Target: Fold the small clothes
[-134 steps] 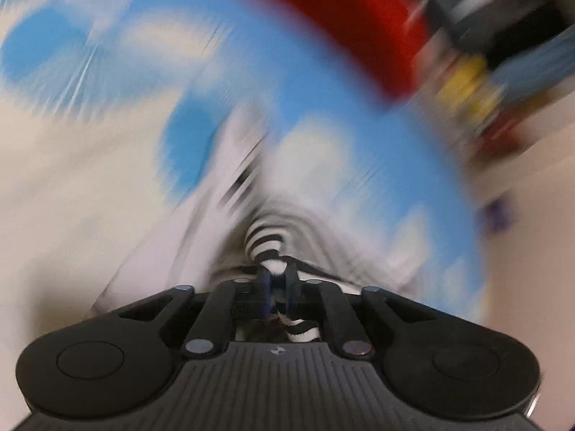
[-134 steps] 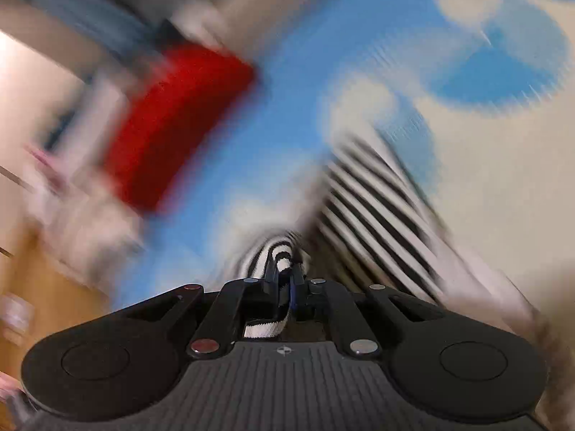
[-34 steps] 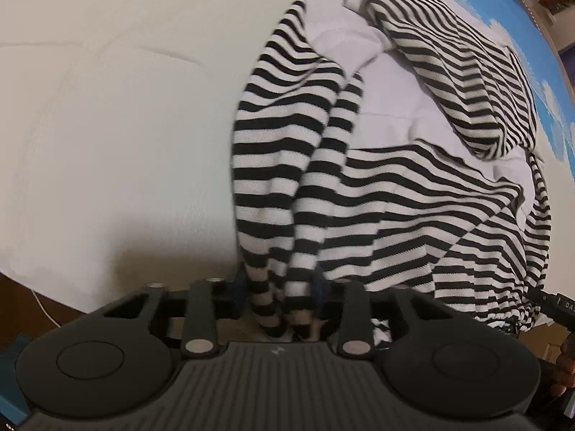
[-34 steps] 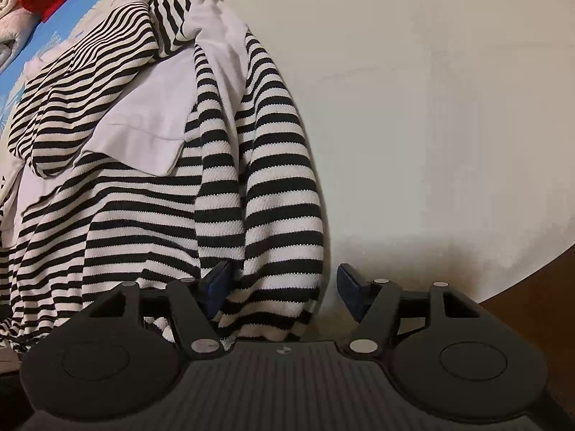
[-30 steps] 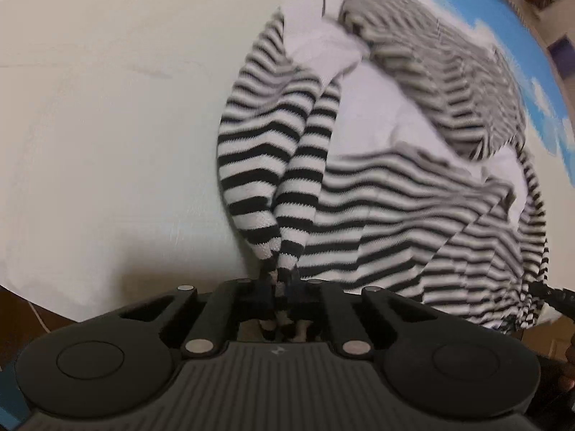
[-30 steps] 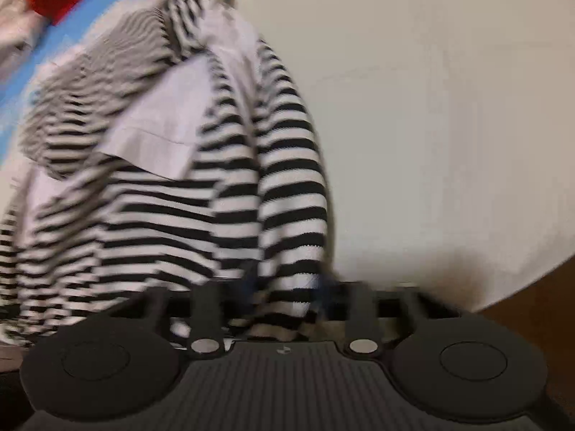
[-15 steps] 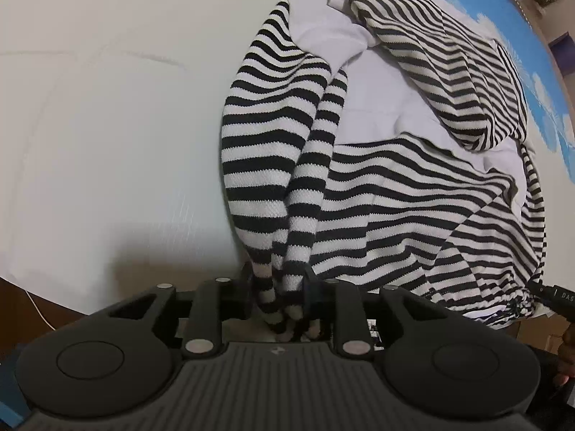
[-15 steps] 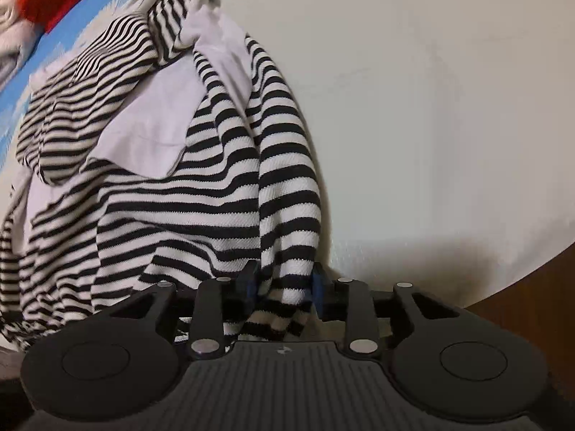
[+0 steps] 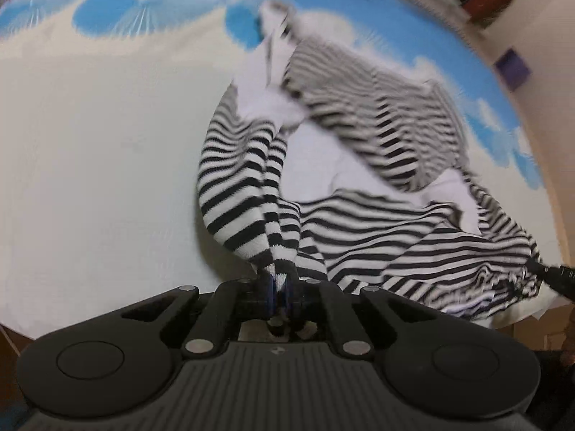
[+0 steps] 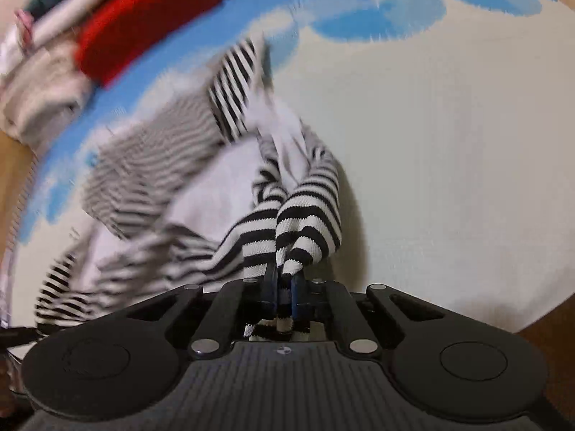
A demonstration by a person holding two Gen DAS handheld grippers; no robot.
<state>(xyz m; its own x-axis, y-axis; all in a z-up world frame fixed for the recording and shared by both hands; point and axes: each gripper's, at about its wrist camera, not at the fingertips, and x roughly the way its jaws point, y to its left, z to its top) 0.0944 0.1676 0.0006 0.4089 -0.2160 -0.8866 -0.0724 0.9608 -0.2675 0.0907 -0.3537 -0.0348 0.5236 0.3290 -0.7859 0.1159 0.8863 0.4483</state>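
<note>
Striped top (image 9: 377,194) lies crumpled on a pale sheet (image 9: 90,165) with a blue-and-white cloud print, its near hem bunched toward both cameras and its far part blurred.

On the left, the left tongs (image 9: 281,289) are pinched tight on a gathered corner of the hem, the cloth drawn into a narrow rope between the pads. White lining shows in the middle of the top, so it is not lying flat.

On the right, the right tongs (image 10: 284,292) are likewise clamped on the other hem corner, striped cloth poking out behind the pads. A red cloth (image 10: 143,14) and other laundry lie well apart at the far edge.

The step in hand looks like lifting the hem to spread or fold the top. To do it well, both grips should rise together and draw apart until the hem is taut, so the bunched folds fall out. Carrying the hem evenly toward the far end, level and without twisting, should keep the fold straight. A slack or lopsided pull would likely trap the lining in creases.
</note>
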